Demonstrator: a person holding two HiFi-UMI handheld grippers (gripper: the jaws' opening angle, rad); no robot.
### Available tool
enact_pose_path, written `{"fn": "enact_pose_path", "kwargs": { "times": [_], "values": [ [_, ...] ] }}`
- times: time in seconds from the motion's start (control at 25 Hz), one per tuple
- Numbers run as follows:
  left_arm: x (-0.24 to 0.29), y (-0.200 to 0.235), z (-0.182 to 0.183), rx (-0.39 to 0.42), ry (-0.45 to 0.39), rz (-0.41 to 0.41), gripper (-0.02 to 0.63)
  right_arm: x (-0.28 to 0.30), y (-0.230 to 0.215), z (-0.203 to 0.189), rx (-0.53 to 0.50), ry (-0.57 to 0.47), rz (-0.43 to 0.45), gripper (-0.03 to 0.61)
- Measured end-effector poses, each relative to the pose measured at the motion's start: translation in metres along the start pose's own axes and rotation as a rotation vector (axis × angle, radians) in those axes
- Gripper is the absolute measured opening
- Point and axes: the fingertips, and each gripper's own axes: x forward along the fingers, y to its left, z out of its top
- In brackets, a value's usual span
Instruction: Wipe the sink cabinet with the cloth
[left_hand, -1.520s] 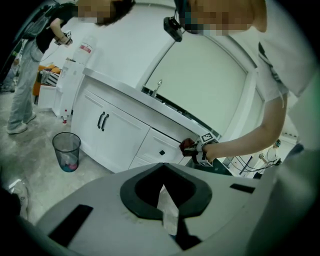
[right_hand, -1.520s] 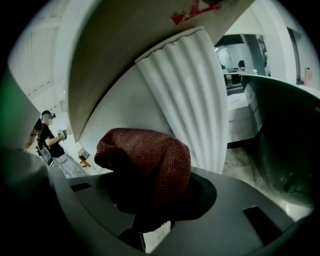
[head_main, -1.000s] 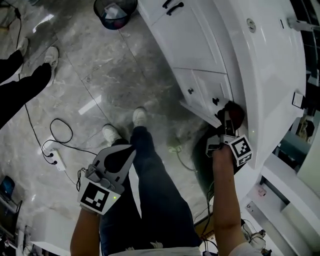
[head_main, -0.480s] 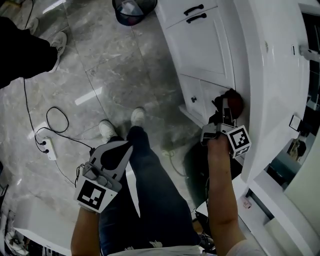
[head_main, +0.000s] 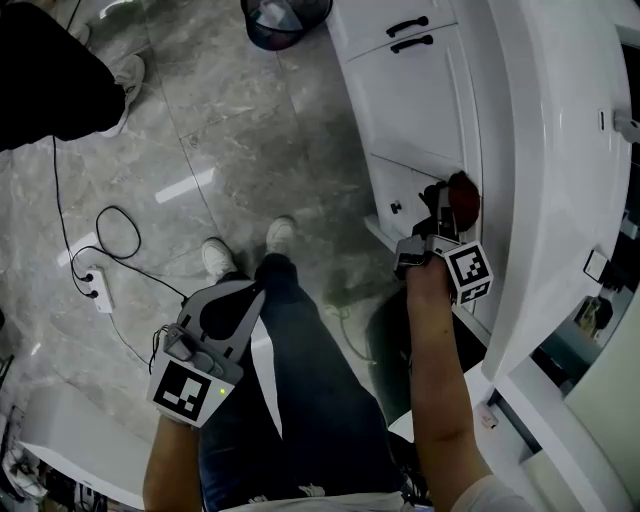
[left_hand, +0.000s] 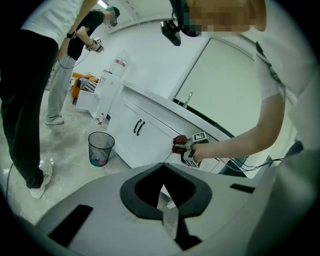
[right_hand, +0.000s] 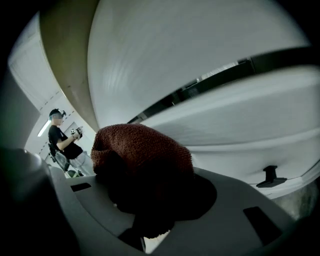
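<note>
A dark red cloth (head_main: 462, 200) is bunched between the jaws of my right gripper (head_main: 447, 222), which is shut on it. The cloth is pressed against the front of the white sink cabinet (head_main: 420, 100), just under the countertop's edge. In the right gripper view the cloth (right_hand: 142, 155) fills the jaws and the white cabinet front (right_hand: 235, 125) lies right behind it. My left gripper (head_main: 235, 310) hangs low beside the person's leg, shut and holding nothing. The left gripper view shows its shut jaws, with the cloth (left_hand: 179, 143) and the cabinet (left_hand: 145, 135) farther off.
A wire waste bin (head_main: 285, 20) stands on the marble floor by the cabinet's far end. A power strip (head_main: 100, 290) with a looped black cable lies on the floor at left. Another person (head_main: 50, 80) stands at the upper left. Black handles (head_main: 410, 35) and a knob (head_main: 397, 208) stick out from the doors.
My right gripper has slid the cloth a little way along the cabinet front, away from me. The left gripper has barely moved. The view has shifted.
</note>
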Motion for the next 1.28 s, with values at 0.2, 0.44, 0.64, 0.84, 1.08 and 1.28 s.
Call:
{"fn": "enact_pose_path", "kwargs": {
  "times": [0.2,0.44,0.64,0.84,1.08,1.28],
  "values": [
    [0.005,0.004,-0.003,0.003,0.006,0.017,0.011,0.021,-0.013,-0.018,0.05,0.017,-0.004,0.118],
    [0.018,0.008,-0.014,-0.004,0.018,0.026,0.011,0.039,-0.031,-0.039,0.055,0.04,0.004,0.118],
    [0.03,0.009,-0.025,-0.016,0.019,0.029,0.011,0.052,-0.056,-0.06,0.02,0.059,-0.002,0.12],
    [0.037,0.013,-0.035,-0.015,0.038,0.021,0.011,0.054,-0.08,-0.075,0.035,0.064,-0.026,0.118],
    [0.039,0.01,-0.045,-0.004,0.055,0.008,0.011,0.043,-0.106,-0.085,0.052,0.062,-0.041,0.118],
    [0.042,0.002,-0.053,0.02,0.091,-0.019,0.011,0.031,-0.123,-0.088,0.057,0.057,-0.055,0.119]
  ]
}}
